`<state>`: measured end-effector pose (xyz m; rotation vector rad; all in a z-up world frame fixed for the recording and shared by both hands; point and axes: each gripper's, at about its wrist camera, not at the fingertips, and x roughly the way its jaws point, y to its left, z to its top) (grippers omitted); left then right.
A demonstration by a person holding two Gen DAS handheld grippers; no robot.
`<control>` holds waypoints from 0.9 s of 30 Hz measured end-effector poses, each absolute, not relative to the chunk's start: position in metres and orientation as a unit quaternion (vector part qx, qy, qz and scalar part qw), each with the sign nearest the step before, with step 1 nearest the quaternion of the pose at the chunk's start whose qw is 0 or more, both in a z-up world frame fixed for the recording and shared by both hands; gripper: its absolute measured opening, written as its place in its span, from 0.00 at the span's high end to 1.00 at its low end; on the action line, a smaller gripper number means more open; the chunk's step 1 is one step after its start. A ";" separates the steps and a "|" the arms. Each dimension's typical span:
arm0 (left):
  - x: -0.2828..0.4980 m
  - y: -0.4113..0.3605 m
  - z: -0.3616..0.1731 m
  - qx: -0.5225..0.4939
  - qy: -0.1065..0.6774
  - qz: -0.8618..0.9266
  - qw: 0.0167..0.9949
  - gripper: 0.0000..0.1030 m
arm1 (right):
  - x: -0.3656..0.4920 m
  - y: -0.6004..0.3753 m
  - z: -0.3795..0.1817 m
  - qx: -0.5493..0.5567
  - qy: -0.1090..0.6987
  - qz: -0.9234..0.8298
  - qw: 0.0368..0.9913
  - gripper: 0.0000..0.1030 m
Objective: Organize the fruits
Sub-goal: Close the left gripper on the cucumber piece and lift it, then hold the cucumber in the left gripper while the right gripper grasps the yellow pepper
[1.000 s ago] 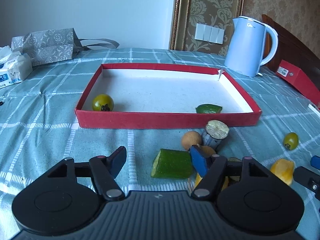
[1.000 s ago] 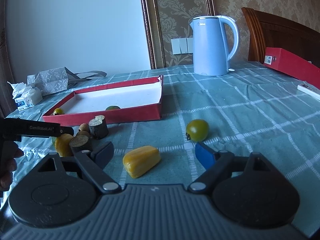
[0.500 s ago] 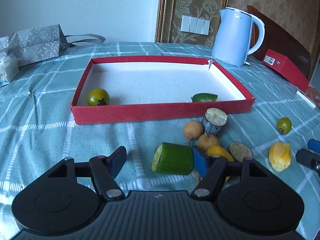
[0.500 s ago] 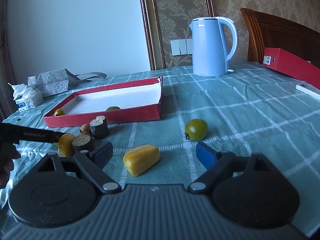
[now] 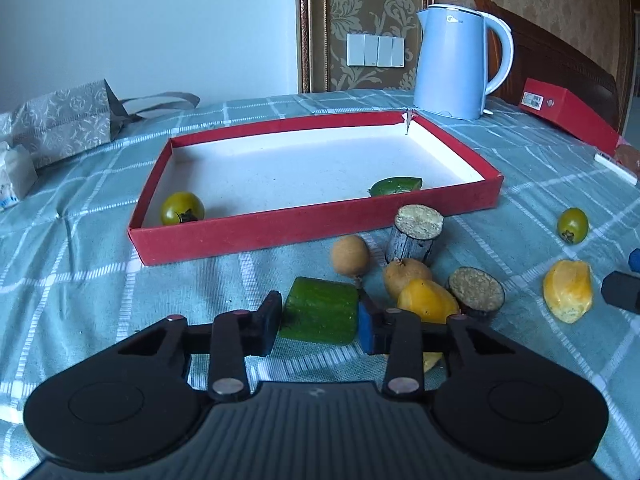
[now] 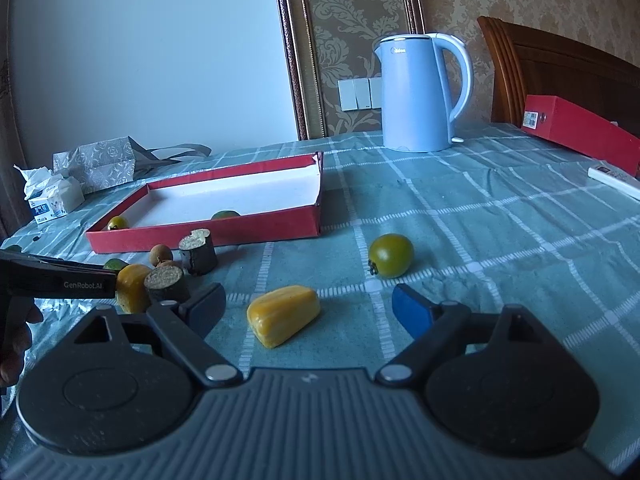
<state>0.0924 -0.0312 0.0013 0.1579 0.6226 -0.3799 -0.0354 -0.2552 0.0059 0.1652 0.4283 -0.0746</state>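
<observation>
A red tray (image 5: 312,228) holds a green tomato (image 5: 182,208) and a green wedge (image 5: 396,186). In front of it lies a green chunk (image 5: 320,312), and my left gripper (image 5: 318,330) is closing with both pads against its sides. Two longans (image 5: 350,254), two dark cut stumps (image 5: 416,232) and a yellow piece (image 5: 428,300) crowd its right side. My right gripper (image 6: 308,308) stands open, with another yellow piece (image 6: 284,316) on the cloth between its fingers, untouched. A green tomato (image 6: 391,255) sits just beyond.
A blue kettle (image 5: 456,64) stands behind the tray, with a red box (image 5: 568,112) and a white remote (image 6: 612,176) at the right. A paper bag (image 5: 60,120) and tissue pack (image 6: 56,196) lie far left. A hand (image 6: 16,336) holds the left gripper.
The left jaws have drawn in from wide apart onto the green chunk, and the left view has rolled slightly. The right gripper has stayed still and open.
</observation>
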 end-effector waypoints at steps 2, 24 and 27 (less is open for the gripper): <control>0.091 -0.031 0.001 0.076 0.301 -0.184 0.933 0.64 | -0.037 -0.255 0.006 0.081 0.210 -0.039 0.974 0.14; 0.090 0.012 0.015 0.007 0.277 -0.133 0.952 0.66 | -0.028 -0.229 0.008 0.040 0.221 -0.035 0.974 0.28; 0.091 0.015 0.014 0.005 0.278 -0.135 0.951 0.66 | -0.019 -0.225 0.007 0.035 0.227 -0.036 0.973 0.30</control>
